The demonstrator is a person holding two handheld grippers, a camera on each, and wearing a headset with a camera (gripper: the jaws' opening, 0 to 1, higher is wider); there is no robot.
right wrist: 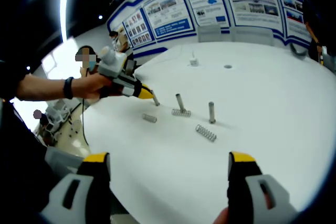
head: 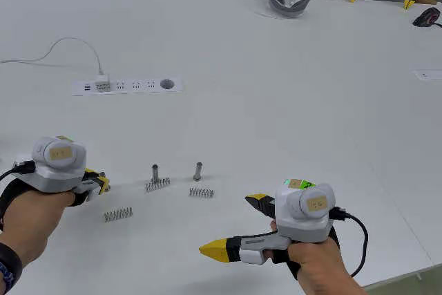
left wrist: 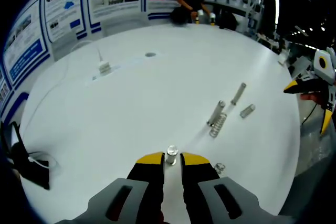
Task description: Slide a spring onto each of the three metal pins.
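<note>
Can only see the top of the pin (left wrist: pixel 171 152) pinched in the left gripper (left wrist: pixel 165 159), rest buried between its tips. Same with the spring (left wrist: pixel 219 168) beside it, half tucked behind a jaw. Can't read the wall posters (left wrist: pixel 65 3), too blurry

No text can be read: the wall posters (right wrist: pixel 210 6) along the top of both gripper views carry print too small and blurred to make out.
</note>
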